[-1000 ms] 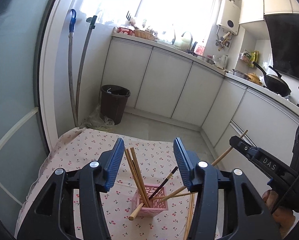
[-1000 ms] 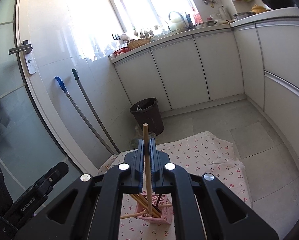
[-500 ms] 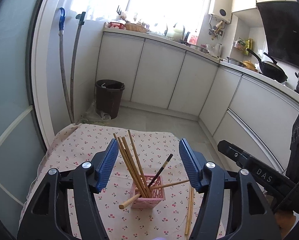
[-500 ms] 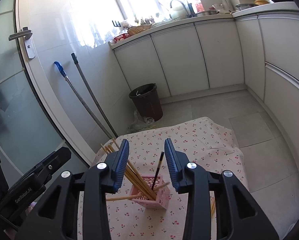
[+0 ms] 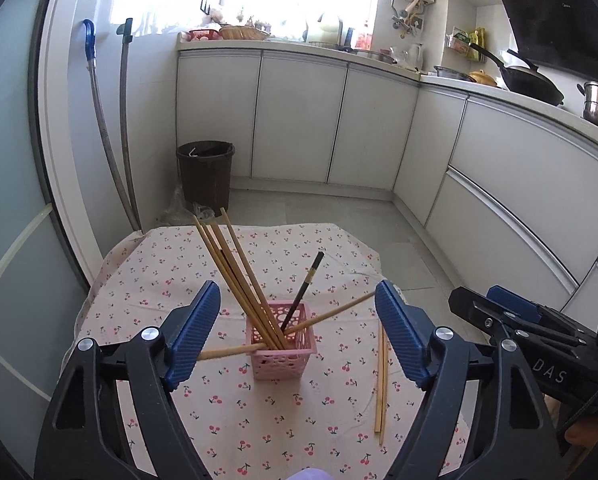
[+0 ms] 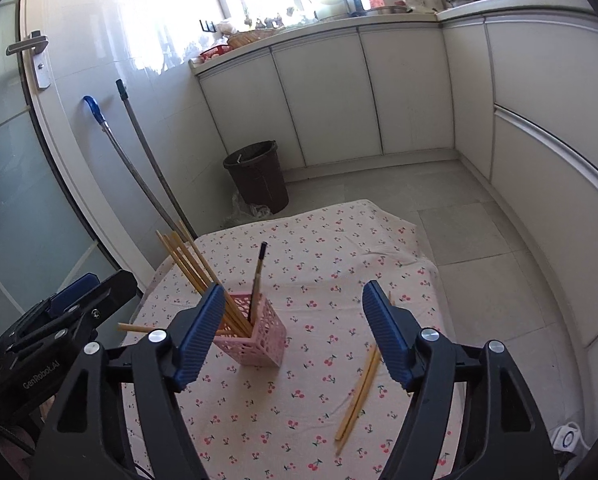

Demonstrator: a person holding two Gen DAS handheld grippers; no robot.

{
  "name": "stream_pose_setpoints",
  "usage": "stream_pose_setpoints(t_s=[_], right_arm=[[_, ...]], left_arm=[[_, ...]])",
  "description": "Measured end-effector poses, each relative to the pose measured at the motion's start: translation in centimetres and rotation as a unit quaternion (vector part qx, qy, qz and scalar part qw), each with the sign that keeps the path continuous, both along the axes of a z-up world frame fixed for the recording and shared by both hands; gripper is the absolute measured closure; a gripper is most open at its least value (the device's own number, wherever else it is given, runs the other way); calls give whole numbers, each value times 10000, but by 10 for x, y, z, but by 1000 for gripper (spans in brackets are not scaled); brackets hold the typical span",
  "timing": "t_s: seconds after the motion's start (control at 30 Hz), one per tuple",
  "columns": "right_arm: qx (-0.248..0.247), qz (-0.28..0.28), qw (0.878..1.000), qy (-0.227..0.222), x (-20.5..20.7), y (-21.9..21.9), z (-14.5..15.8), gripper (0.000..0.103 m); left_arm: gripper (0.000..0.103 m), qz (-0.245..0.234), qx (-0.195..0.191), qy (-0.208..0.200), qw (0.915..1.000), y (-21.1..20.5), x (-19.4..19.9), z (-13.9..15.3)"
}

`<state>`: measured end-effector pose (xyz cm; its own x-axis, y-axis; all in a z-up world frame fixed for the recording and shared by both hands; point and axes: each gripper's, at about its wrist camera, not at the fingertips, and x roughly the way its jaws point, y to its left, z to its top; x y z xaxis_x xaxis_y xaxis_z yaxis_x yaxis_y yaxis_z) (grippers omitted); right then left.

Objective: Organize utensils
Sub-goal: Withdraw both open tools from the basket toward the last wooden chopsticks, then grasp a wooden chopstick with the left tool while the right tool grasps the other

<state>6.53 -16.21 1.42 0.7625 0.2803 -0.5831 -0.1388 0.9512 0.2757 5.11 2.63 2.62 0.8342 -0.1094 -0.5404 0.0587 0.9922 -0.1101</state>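
A pink perforated basket (image 5: 281, 344) (image 6: 257, 334) stands on a cherry-print cloth (image 5: 259, 412) (image 6: 323, 264). Several wooden chopsticks (image 5: 235, 276) (image 6: 191, 266) and one black chopstick (image 5: 303, 290) (image 6: 257, 280) lean out of it; one wooden stick (image 5: 331, 312) lies slanted through it. Two loose wooden chopsticks (image 5: 380, 376) (image 6: 357, 392) lie on the cloth to its right. My left gripper (image 5: 297, 326) hovers above the basket, its jaws opening with nothing pressed between them. My right gripper (image 6: 293, 330) hangs over the cloth beside the basket, jaws opening and empty.
A dark waste bin (image 5: 206, 174) (image 6: 259, 176) stands on the floor beyond the cloth. Two long handles (image 5: 111, 152) (image 6: 139, 168) lean on the left wall. White cabinets (image 5: 299, 120) run along the back and right, with pans (image 5: 527, 80) on the counter.
The right gripper let go of the wooden chopstick it held upright and spread wide; that stick now rests in the basket. The left gripper widened too. Both hands sank toward the cloth.
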Motion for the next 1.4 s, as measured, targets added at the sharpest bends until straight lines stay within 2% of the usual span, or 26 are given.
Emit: stream_pose_setpoints(t_s=[0.1,0.17,0.23,0.33,0.4,0.5,0.6,0.77,0.97,1.2,1.4], right_arm=[[49,-327,9994,129,-7,-16,-6,22],[105,-614,9979,156,-13,-31,-9,12],[258,-812,9961,250,-19,-45,-12,9],[494,-1046,9920,505,-25,-67,-22,7],[696,-1201,9880,677,-27,-82,-29,7],[1052,-1426,9802,885,-27,-100,-37,7],[1481,-1512,9706,1151,-24,-114,-46,7],[2017,-1436,9580,1447,-19,-121,-59,7],[2192,-1343,9534,1579,-16,-119,-65,7],[2423,-1293,9463,1706,-12,-121,-72,7],[2577,-1242,9408,1817,-9,-122,-77,7]], left_arm=[[22,-49,88,79,9999,-6,-4,-8],[16,-68,110,169,9998,-8,-6,-15],[8,-108,118,308,9994,-11,-8,-23],[7,-347,200,723,9966,-21,-4,-42],[7,-575,303,1092,9919,-35,-2,-60],[7,-1019,491,1744,9782,-59,2,-100],[7,-1244,798,2080,9669,-77,1,-142],[8,-1549,1305,1750,9635,-90,0,-182],[8,-1446,1131,1934,9638,-85,18,-205],[8,-1545,1295,1992,9590,-96,24,-220],[8,-1509,1344,1950,9597,-98,27,-221]])
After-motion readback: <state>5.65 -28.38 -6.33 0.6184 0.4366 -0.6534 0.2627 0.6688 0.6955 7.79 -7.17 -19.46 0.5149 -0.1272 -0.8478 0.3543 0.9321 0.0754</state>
